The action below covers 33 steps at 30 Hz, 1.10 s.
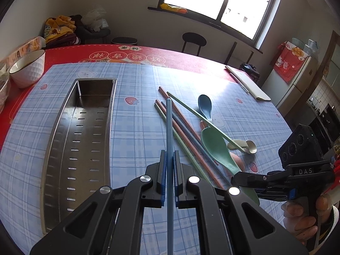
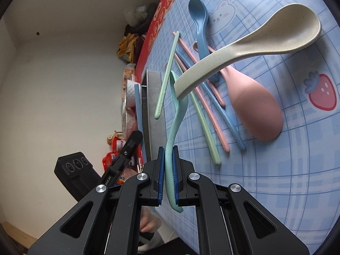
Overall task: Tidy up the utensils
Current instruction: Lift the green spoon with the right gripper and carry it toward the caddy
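My left gripper (image 1: 169,153) is shut on a blue chopstick (image 1: 169,127), which points forward over the table just right of the long perforated steel tray (image 1: 63,140). To the right lies a heap of pink, blue and green chopsticks (image 1: 187,136) and spoons. My right gripper (image 2: 169,148) is shut on the handle of a green spoon (image 2: 179,108), seen on edge. The beige spoon (image 2: 255,42) overlaps that green spoon's bowl. A pink spoon (image 2: 255,110) and a blue spoon (image 2: 198,21) lie flat among the chopsticks. The right gripper (image 1: 235,179) also shows at the heap's near side.
A white bowl (image 1: 27,70) stands at the table's left edge on the red cloth (image 1: 170,55). A folded white item (image 1: 246,82) lies at the far right of the plaid mat (image 1: 136,110). Stools and a chair with clothes stand beyond the table. A hand (image 1: 303,218) holds the right tool.
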Each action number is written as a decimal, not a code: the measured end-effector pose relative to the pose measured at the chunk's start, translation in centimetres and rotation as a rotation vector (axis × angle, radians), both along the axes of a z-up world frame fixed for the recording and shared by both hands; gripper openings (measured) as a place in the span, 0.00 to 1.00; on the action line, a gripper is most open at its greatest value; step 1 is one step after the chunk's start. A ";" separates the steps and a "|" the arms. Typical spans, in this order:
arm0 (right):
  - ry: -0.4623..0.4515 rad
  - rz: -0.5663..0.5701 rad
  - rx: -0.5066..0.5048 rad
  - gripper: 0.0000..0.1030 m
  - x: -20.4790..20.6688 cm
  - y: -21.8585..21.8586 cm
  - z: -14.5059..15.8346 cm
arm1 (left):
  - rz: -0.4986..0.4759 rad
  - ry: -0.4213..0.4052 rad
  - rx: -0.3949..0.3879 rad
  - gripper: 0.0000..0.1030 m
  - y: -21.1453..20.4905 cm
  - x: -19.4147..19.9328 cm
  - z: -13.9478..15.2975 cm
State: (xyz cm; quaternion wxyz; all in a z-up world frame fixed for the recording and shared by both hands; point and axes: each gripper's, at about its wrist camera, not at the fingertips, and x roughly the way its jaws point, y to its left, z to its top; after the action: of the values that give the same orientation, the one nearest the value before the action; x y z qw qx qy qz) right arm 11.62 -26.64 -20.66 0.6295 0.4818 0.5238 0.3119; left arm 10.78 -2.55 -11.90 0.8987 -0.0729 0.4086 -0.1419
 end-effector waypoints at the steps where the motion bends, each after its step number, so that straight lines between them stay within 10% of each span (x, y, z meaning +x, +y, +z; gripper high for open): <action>1: 0.004 0.002 0.000 0.07 -0.1 0.2 -0.2 | 0.001 -0.001 -0.002 0.06 0.1 -0.1 0.0; 33: -0.114 -0.202 -0.159 0.07 -0.4 -3.5 1.3 | 0.112 0.077 -0.062 0.06 8.6 3.2 0.6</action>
State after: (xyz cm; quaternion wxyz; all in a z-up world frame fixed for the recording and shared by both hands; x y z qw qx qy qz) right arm 11.22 -30.14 -19.40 0.7225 0.4624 0.4591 0.2312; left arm 14.02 6.08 -11.29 0.8862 -0.1287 0.4335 -0.1011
